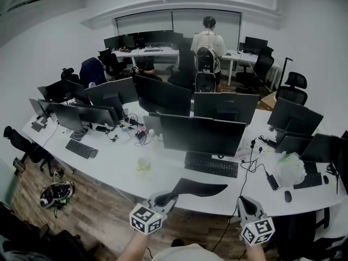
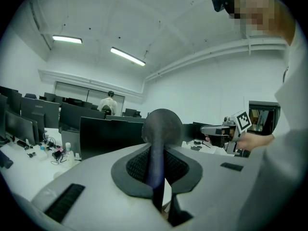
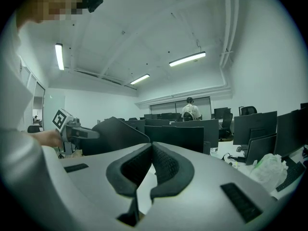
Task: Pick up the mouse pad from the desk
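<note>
My left gripper (image 1: 169,197) is clamped on the mouse pad (image 1: 198,188), which looks lifted clear of the desk (image 1: 119,162). Right gripper (image 1: 243,202) closed, empty. Pickup basically done.

The mouse pad (image 1: 197,188), at the lower centre of the head view, is seen as dark grey to black. The left claw (image 1: 172,196) and the right claw (image 1: 243,202) are grey, with black textured pads (image 3: 166,165), and on each a cube (image 1: 147,219) is patterned with black-and-white square markers. The counter (image 1: 122,165) is white. Black is shown by the monitors (image 1: 201,135) and the keyboard (image 1: 211,165). The floor (image 1: 98,213), at the lower left, is laid in brown wood-grain planks. A pale, greenish, translucent bag (image 1: 291,169) is seen at the right.
</note>
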The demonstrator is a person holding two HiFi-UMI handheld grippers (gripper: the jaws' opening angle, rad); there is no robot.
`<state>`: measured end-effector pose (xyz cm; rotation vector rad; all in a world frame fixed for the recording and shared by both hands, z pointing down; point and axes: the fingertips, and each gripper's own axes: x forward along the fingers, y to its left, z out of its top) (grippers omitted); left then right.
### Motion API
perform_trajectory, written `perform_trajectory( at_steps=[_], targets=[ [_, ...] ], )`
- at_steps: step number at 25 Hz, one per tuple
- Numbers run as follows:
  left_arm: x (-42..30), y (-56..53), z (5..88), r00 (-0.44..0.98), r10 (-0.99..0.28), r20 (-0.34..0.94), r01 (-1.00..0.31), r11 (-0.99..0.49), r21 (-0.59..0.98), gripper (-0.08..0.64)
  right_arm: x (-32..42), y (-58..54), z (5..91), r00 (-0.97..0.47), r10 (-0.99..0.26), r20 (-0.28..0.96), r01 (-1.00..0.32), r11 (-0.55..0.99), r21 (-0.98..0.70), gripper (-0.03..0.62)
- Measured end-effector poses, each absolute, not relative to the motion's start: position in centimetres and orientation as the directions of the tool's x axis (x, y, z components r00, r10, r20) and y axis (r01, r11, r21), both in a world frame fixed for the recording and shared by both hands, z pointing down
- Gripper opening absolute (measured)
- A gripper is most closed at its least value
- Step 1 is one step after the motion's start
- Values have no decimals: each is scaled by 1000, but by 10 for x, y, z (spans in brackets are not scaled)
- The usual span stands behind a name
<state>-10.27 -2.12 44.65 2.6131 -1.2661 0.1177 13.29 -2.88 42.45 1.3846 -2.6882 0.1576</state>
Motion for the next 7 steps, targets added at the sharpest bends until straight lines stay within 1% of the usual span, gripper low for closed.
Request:
perform_trajectory(
  at_steps=[7],
  targets=[
    [-96, -18, 443, 626, -762, 165, -778, -599, 188, 46, 136, -25, 420, -583, -798, 152, -810, 585, -34, 11]
  ],
)
